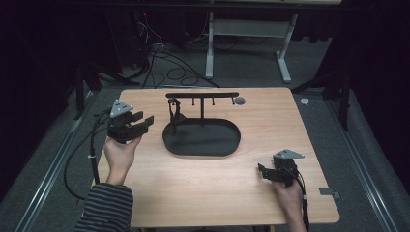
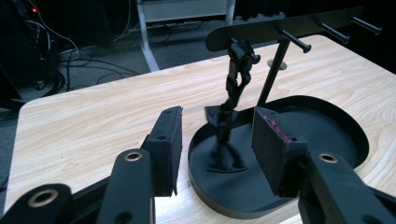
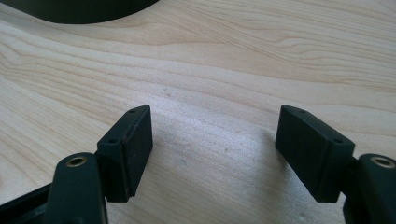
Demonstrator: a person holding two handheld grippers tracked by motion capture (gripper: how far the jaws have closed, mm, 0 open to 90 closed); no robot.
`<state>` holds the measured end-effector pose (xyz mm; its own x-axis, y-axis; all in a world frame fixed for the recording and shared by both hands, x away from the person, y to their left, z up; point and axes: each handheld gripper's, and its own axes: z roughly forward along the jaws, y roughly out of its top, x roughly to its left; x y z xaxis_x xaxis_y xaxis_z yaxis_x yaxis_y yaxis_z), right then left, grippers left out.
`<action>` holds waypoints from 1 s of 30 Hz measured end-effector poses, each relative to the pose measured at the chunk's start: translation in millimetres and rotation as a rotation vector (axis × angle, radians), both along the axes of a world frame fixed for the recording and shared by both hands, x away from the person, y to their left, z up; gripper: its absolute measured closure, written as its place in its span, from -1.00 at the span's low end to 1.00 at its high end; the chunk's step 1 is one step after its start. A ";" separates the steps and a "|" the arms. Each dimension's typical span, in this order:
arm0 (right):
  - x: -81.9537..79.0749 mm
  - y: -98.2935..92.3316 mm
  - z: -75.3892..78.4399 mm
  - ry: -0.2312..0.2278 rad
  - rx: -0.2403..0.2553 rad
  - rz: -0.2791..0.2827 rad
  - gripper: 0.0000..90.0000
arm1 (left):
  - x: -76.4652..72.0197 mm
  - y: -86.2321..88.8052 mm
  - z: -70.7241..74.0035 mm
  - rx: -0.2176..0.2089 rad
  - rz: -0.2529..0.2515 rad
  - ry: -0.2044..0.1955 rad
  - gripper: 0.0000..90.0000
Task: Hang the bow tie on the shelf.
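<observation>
Right gripper (image 1: 265,172) rests near table (image 1: 203,203) front edge, jaws spread, nothing between. Left gripper (image 1: 140,122), jaws spread and empty, just short of black tray (image 2: 299,103). Dark strap (image 2: 232,88) hangs from first peg of rack (image 1: 202,95), tail pooled in tray; hanging looks done, remaining pegs bare. Strap's make unclear; background dark.

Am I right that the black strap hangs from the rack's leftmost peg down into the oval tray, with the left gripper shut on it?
Not quite. The strap does hang from the leftmost peg into the oval tray, but the left gripper is open: in the left gripper view its pads stand apart, short of the strap, touching nothing.
</observation>
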<state>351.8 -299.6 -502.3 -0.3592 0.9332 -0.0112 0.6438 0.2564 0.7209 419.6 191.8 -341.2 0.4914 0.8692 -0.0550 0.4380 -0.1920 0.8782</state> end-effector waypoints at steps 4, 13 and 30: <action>0.0 0.0 0.0 0.000 0.000 0.000 -0.36 | -1.8 2.5 -1.6 -0.004 0.004 -0.001 0.19; 0.0 0.1 0.0 0.000 0.000 0.000 -0.36 | -7.1 7.0 -3.5 -0.009 0.008 -0.001 0.19; 0.0 0.1 0.0 0.000 0.000 0.000 -0.36 | -16.2 15.4 -5.9 -0.016 0.020 -0.003 0.19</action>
<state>351.8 -299.5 -502.3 -0.3593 0.9331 -0.0117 0.6437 0.2569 0.7209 403.5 207.2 -347.1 0.4745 0.8776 -0.0677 0.4384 -0.1689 0.8827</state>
